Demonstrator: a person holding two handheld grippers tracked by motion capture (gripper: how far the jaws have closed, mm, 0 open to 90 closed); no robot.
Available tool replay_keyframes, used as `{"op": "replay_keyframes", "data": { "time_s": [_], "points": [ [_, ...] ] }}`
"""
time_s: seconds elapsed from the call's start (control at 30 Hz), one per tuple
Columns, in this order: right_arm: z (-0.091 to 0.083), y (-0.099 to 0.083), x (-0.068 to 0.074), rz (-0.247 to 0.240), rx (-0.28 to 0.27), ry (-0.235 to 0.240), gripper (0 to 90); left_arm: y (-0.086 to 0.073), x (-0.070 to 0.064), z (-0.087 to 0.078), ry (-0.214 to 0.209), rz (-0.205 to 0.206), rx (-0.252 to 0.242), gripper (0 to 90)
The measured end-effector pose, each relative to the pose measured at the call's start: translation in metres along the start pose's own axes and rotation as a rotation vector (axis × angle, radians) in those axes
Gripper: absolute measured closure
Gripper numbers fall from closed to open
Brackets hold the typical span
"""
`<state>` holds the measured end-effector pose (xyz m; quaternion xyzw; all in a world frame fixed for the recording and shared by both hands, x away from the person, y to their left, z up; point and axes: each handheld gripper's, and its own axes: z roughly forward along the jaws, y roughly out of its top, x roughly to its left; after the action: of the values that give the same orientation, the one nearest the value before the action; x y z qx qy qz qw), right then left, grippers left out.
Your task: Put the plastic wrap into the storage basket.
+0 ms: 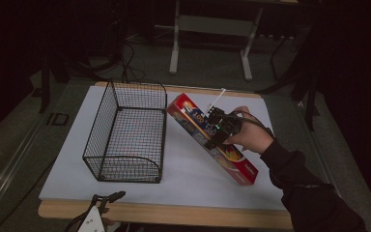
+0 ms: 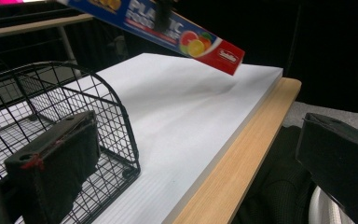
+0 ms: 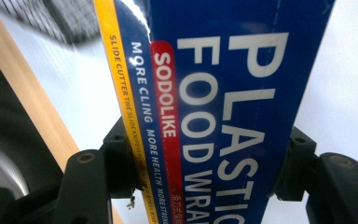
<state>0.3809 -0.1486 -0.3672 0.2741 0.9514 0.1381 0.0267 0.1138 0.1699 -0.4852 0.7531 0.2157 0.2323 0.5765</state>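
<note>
Right gripper [image 1: 221, 129]: jaws clamped on the long sides of the plastic wrap box [image 1: 212, 137], about mid-length; in the right gripper view both black pads press flat against the box's [image 3: 233, 107] edges
Right hand [image 1: 249, 133]: wrapped around the gripper, dark sleeve running off toward the lower right of the high view
Left gripper [image 1: 96, 212]: low at the near edge of the table [image 1: 174, 215]; in the left gripper view its jaws stand wide apart with nothing between them, one in front of the basket [image 2: 51, 121], the other past the table's edge
Box, look: long and slim, blue face with white letters reading PLASTIC FOOD WRAP, a red strip with SODOLIKE, a yellow stripe, fruit picture and a red end
Box, place: over the white board [image 1: 183, 169], just right of the wire basket [image 1: 128, 133], lying at a slant with one end near the basket's far corner; in the left gripper view it [image 2: 168, 28] hangs clear above the board [image 2: 182, 121]
Basket: black wire, open top, standing on the left half of the board
</note>
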Motion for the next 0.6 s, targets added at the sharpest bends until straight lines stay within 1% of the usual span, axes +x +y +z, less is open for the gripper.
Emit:
{"op": "replay_keyframes", "data": {
  "time_s": [0.07,0.13,0.17,0.27,0.33,0.4,0.47,0.57,0.6],
  "points": [
    [-0.008,0.008,0.003,0.025,-0.043,-0.017,38.8,0.000,0.000,0.000,-0.001,0.002,0.000,0.1],
    [-0.015,0.017,0.006,0.034,-0.082,-0.020,38.9,0.000,0.000,0.000,-0.001,0.004,-0.001,0.1],
    [-0.019,0.021,0.009,0.047,-0.110,-0.024,38.9,0.000,0.000,0.000,-0.001,0.002,-0.001,0.1],
    [-0.028,0.036,0.017,0.049,-0.164,-0.017,38.8,0.000,0.000,0.000,-0.002,0.003,0.001,0.1],
    [-0.033,0.045,0.025,0.039,-0.186,-0.026,38.8,0.000,0.000,0.000,-0.004,0.004,-0.002,0.1],
    [-0.038,0.057,0.036,0.041,-0.215,-0.023,38.9,0.001,-0.001,0.000,-0.005,0.006,-0.003,0.1],
    [-0.041,0.064,0.042,0.039,-0.231,-0.021,38.9,0.001,-0.001,0.000,-0.005,0.006,-0.003,0.1],
    [-0.045,0.078,0.050,0.051,-0.266,-0.013,38.9,0.001,-0.001,-0.001,-0.006,0.005,-0.005,0.1],
    [-0.047,0.082,0.052,0.062,-0.276,-0.008,38.9,0.001,-0.001,-0.001,-0.008,0.005,-0.005,0.1]
  ]
}}
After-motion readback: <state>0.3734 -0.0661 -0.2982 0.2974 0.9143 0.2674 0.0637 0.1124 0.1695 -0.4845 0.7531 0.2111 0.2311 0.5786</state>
